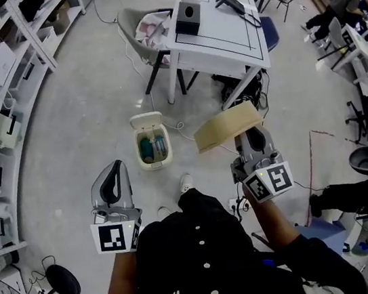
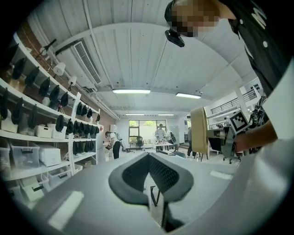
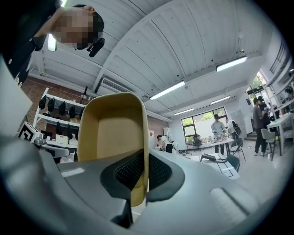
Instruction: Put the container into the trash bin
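Person's black shirt (image 1: 207,256) fills the lower frame. Right gripper (image 3: 145,166) pinches one thin wall of the tan paper container (image 1: 227,127), right of centre, near the open-lidded trash bin (image 1: 138,151) at centre. Left gripper (image 1: 112,181), closed and empty, seems simply spare.

Bare floor (image 1: 87,143) around open trash bin (image 1: 156,165)

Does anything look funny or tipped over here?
Only the tan container: it hangs sideways in the air, pinched by one wall in the right hand-held gripper, not yet in the trash bin on the floor, whose lid stands open. Nothing looks spilled or broken.
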`<control>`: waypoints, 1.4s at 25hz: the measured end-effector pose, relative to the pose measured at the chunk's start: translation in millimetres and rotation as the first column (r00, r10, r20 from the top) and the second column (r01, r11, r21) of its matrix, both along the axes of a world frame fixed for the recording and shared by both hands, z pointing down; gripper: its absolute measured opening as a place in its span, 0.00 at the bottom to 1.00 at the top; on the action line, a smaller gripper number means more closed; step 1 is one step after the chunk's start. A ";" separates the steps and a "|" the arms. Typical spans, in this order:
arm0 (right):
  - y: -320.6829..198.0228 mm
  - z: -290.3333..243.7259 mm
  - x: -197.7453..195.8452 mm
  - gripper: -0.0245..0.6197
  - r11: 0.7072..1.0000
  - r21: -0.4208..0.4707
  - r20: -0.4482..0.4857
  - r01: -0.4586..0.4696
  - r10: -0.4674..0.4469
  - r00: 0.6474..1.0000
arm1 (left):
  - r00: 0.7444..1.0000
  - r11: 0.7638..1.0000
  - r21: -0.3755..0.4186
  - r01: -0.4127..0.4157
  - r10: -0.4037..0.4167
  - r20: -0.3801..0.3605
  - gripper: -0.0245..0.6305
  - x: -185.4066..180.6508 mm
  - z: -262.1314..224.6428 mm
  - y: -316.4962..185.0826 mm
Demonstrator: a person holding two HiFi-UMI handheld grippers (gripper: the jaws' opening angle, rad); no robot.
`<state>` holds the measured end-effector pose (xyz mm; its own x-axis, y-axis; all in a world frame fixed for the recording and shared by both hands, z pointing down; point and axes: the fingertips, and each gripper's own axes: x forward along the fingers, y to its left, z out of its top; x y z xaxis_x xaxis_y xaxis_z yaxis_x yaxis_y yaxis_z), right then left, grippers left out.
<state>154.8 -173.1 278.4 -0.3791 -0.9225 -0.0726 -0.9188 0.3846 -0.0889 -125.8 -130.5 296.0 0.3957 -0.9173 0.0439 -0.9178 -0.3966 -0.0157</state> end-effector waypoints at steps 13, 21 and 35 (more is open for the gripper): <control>-82.1 -6.6 30.2 0.07 0.999 0.002 -0.003 0.043 -0.043 0.999 | 0.999 0.999 0.000 0.043 -0.043 -0.005 0.04 33.4 -7.6 -76.4; -121.9 -5.6 34.5 0.07 0.994 -0.005 0.000 0.113 -0.113 0.994 | 0.995 0.995 0.004 0.100 -0.101 0.003 0.04 43.1 -9.6 -98.5; -160.0 35.9 7.1 0.07 0.984 -0.113 0.023 0.138 -0.137 0.990 | 0.996 0.994 -0.069 0.090 -0.089 0.010 0.04 35.0 -0.1 -126.8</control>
